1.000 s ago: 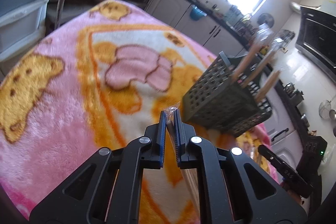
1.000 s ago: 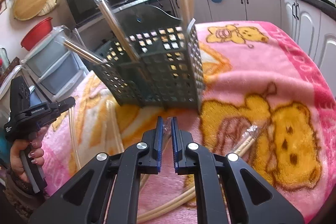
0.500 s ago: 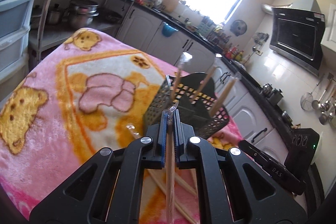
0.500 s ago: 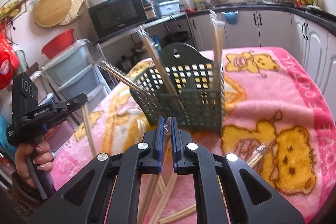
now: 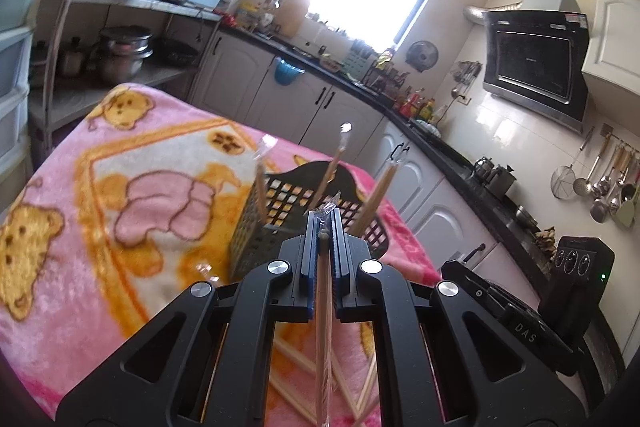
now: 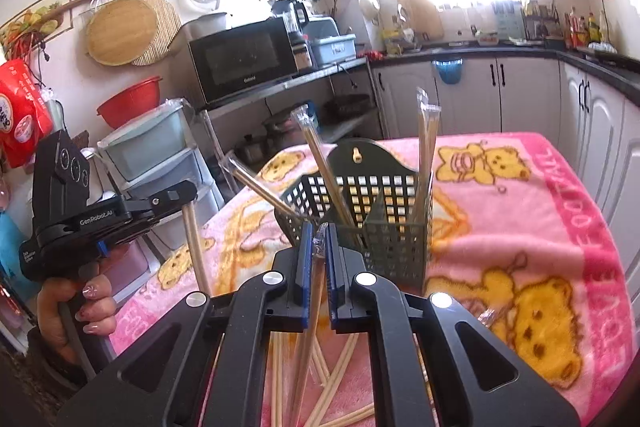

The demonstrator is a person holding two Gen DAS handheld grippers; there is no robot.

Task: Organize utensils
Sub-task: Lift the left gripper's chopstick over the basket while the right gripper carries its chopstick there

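The dark perforated utensil basket (image 6: 372,215) stands mid-table on the pink bear blanket (image 6: 532,211), open blanket to its right. Three wrapped chopstick pairs stand in it. Each claw, left claw (image 5: 324,227) and right claw (image 6: 316,239), pinches one wrapped pair, hanging tilted downward before the basket.

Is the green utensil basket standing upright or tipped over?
Upright: the green utensil basket stands on the blanket, open top up, wrapped chopsticks poking out.
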